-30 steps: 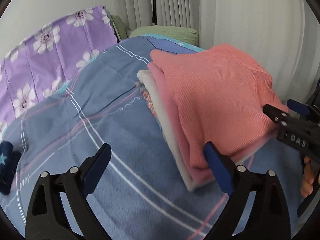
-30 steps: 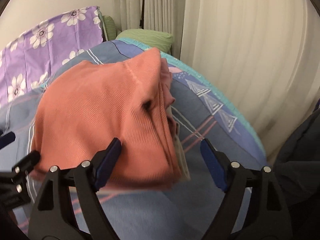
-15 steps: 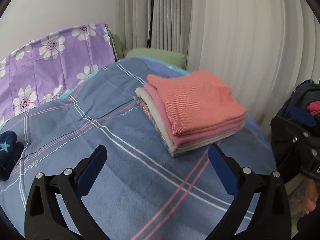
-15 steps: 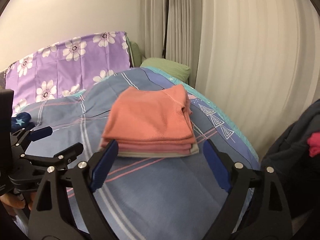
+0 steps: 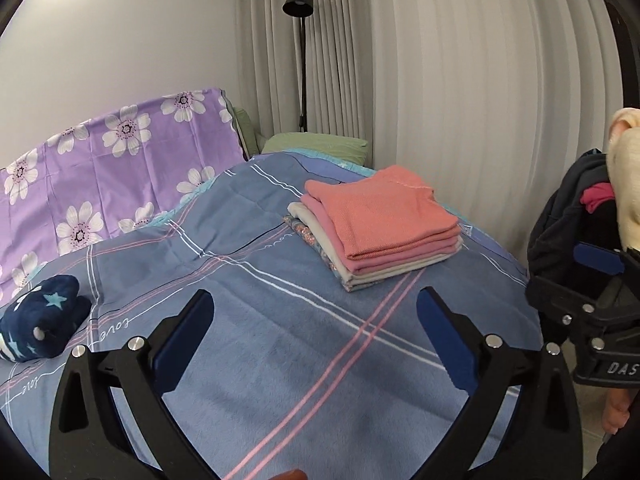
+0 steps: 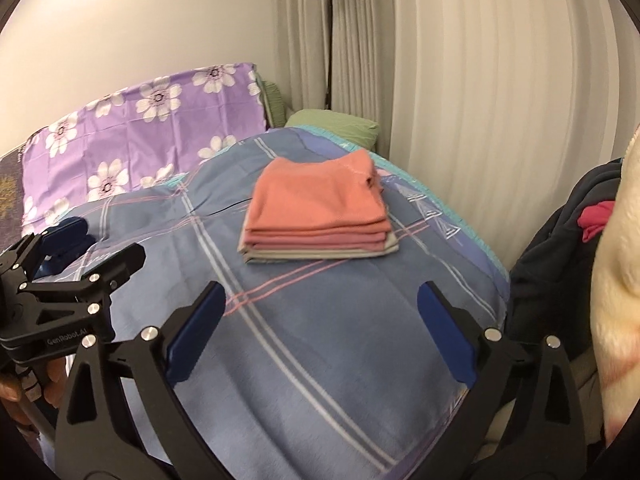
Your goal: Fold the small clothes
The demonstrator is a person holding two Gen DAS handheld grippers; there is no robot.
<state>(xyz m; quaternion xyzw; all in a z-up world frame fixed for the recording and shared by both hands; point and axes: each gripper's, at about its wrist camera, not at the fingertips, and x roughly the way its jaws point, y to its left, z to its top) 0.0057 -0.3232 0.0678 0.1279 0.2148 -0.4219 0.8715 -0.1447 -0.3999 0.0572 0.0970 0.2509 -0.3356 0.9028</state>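
Note:
A stack of folded clothes (image 5: pixel 376 228) (image 6: pixel 320 212), coral on top with pink and beige layers beneath, lies on the blue plaid blanket (image 5: pixel 248 280) (image 6: pixel 320 340) far from both grippers. My left gripper (image 5: pixel 312 340) hovers over the near blanket, open, with nothing between its fingers. My right gripper (image 6: pixel 320 332) is likewise pulled back; its jaws are opening and hold nothing. The right gripper's body shows at the right edge of the left wrist view, and the left gripper's at the left edge of the right wrist view.
A rolled navy star-patterned cloth (image 5: pixel 40 332) lies at the blanket's left. A dark heap of clothes (image 5: pixel 568 216) with a pink item and a cream fleece (image 6: pixel 616 280) sits at the right. Purple floral bedding (image 5: pixel 104 176), green pillow (image 5: pixel 320 146), lamp (image 5: pixel 298 0) and curtains stand behind.
Both grippers have drawn back and up from the coral garment, which now rests flat on top of the stack. Both jaws have widened.

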